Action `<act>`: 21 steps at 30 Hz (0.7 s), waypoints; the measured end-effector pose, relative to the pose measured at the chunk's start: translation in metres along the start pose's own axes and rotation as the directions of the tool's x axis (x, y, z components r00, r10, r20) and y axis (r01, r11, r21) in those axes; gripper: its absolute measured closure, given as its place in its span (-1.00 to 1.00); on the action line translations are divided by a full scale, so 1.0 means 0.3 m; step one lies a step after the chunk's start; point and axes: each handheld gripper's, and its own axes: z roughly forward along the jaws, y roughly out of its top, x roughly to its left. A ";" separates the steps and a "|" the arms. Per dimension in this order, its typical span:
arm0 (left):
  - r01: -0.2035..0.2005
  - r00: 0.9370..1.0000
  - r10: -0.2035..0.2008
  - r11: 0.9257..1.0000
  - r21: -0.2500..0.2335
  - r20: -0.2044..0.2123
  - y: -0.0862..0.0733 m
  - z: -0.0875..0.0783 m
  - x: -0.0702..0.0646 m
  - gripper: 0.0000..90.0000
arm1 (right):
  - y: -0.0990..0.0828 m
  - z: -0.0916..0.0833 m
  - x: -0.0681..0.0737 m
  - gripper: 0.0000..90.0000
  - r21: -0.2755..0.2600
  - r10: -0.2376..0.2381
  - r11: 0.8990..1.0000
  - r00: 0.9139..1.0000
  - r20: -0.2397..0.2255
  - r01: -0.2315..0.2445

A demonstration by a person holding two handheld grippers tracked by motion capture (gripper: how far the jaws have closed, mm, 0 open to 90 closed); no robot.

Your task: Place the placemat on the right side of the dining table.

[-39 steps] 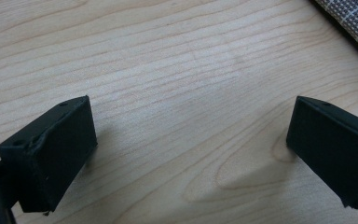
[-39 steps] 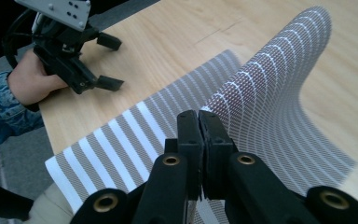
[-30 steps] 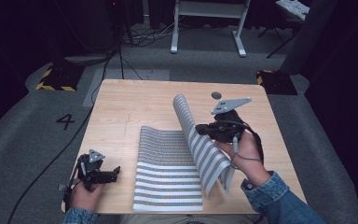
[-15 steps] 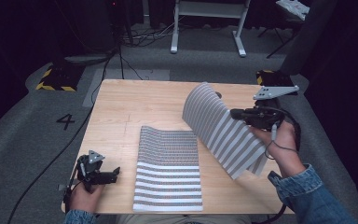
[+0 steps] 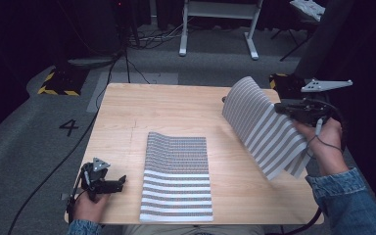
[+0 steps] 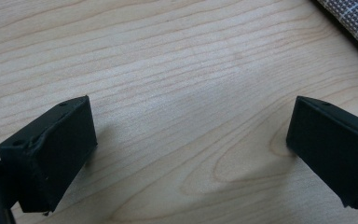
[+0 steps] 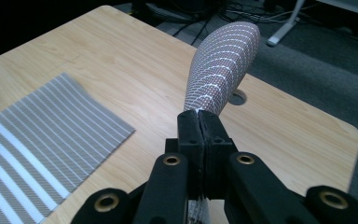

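Note:
A grey-and-white striped mat [image 5: 176,176] lies flat in the middle of the wooden table [image 5: 176,107]. A second striped mat [image 5: 262,125] hangs curved above the table's right side. My right gripper [image 5: 280,108] is shut on its upper edge. In the right gripper view the jaws [image 7: 199,116] pinch the mat [image 7: 223,60], which bows away from them, with the flat mat [image 7: 42,140] at the left. My left gripper [image 5: 122,182] rests at the table's front left corner, open, with bare wood between its jaws [image 6: 191,140]. A mat corner [image 6: 354,18] shows at the top right there.
A round cable hole [image 5: 223,99] sits in the table near its far right edge, just behind the lifted mat. A white metal frame [image 5: 215,29] stands on the floor beyond the table. Cables run across the grey floor at the left, beside a painted 4 [image 5: 71,127].
My right gripper has carried the striped mat from above the flat one out to the right and slightly up. The left gripper has kept still.

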 end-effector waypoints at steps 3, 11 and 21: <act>0.000 1.000 0.000 1.000 0.002 0.003 0.001 0.000 0.000 -0.97 | 0.009 -0.013 -0.030 0.98 0.008 0.011 1.000 1.000 0.025 -0.012; 0.003 1.000 -0.003 1.000 0.000 0.003 0.001 0.001 0.000 -0.97 | -0.003 -0.041 -0.100 0.98 -0.013 0.048 0.999 0.996 0.070 -0.047; 0.003 1.000 -0.003 1.000 0.000 0.004 0.002 0.002 0.000 -0.97 | -0.049 -0.093 -0.178 0.98 -0.016 0.079 0.997 0.987 0.139 -0.077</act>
